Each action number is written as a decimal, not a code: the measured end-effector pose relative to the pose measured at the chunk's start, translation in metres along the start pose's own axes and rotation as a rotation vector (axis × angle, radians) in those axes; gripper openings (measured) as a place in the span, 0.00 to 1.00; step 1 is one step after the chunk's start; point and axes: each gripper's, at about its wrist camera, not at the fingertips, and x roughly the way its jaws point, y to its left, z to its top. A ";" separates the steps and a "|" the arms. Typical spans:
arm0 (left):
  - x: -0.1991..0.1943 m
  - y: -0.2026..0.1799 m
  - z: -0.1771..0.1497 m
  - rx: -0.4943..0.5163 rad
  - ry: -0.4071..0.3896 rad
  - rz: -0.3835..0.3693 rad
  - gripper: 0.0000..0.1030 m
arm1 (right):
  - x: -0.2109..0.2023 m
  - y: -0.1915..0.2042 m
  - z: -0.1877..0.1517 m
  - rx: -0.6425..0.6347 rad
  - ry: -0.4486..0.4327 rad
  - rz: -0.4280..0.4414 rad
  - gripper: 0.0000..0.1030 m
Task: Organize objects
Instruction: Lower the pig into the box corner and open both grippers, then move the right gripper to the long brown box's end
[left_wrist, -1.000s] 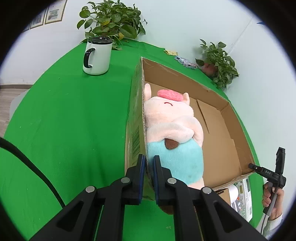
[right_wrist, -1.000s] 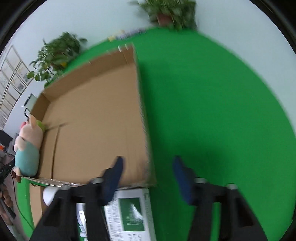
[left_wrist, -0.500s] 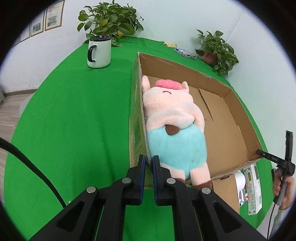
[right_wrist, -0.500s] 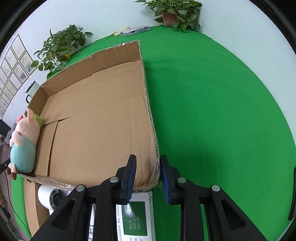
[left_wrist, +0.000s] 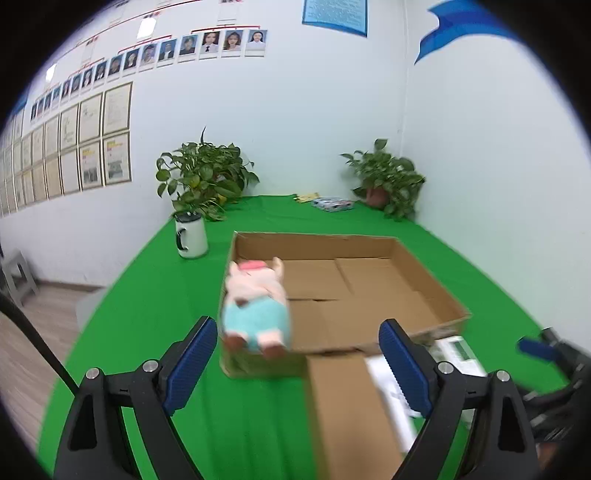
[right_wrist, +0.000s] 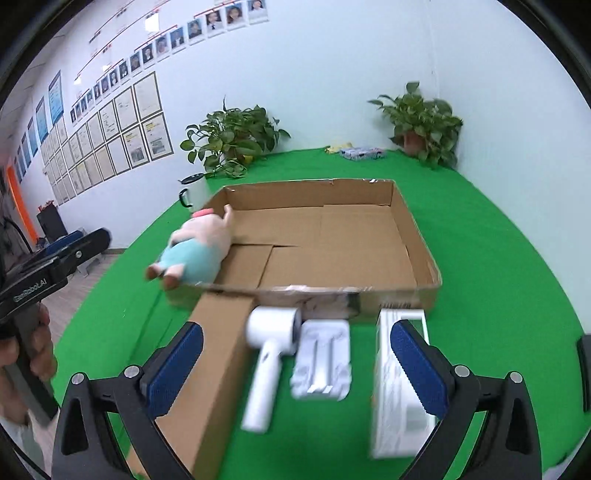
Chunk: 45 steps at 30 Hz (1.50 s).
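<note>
An open shallow cardboard box (right_wrist: 417, 236) (left_wrist: 436, 291) sits on the green table. A pink and teal plush pig (right_wrist: 195, 247) (left_wrist: 255, 302) lies in its near left corner, feet over the rim. In front of the box lie a long brown carton (right_wrist: 210, 354) (left_wrist: 347, 410), a white handheld device (right_wrist: 269, 354), a white tray insert (right_wrist: 321, 362) and a white printed box (right_wrist: 399, 391) (left_wrist: 458, 350). My left gripper (left_wrist: 297, 362) is open and empty, back from the box. My right gripper (right_wrist: 295, 373) is open and empty above the white items.
A white mug (left_wrist: 190, 234) (right_wrist: 194, 190) stands left of the box. Two potted plants (left_wrist: 203, 177) (left_wrist: 388, 181) and a small packet (left_wrist: 332, 204) are at the table's far edge by the walls. The left gripper's handle and hand show in the right wrist view (right_wrist: 37, 280).
Both grippers have let go of the box's near rim, opened wide and pulled back and up. The views now look level across the table toward the walls.
</note>
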 end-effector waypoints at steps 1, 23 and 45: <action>-0.006 -0.002 -0.004 -0.010 -0.001 -0.006 0.87 | -0.007 0.008 -0.006 0.003 0.003 -0.018 0.99; -0.037 -0.018 -0.054 -0.009 0.079 -0.039 0.87 | -0.081 0.021 -0.079 -0.040 0.009 -0.043 0.99; 0.043 0.003 -0.113 -0.070 0.362 -0.172 0.84 | -0.030 0.052 -0.126 -0.111 0.237 0.202 0.99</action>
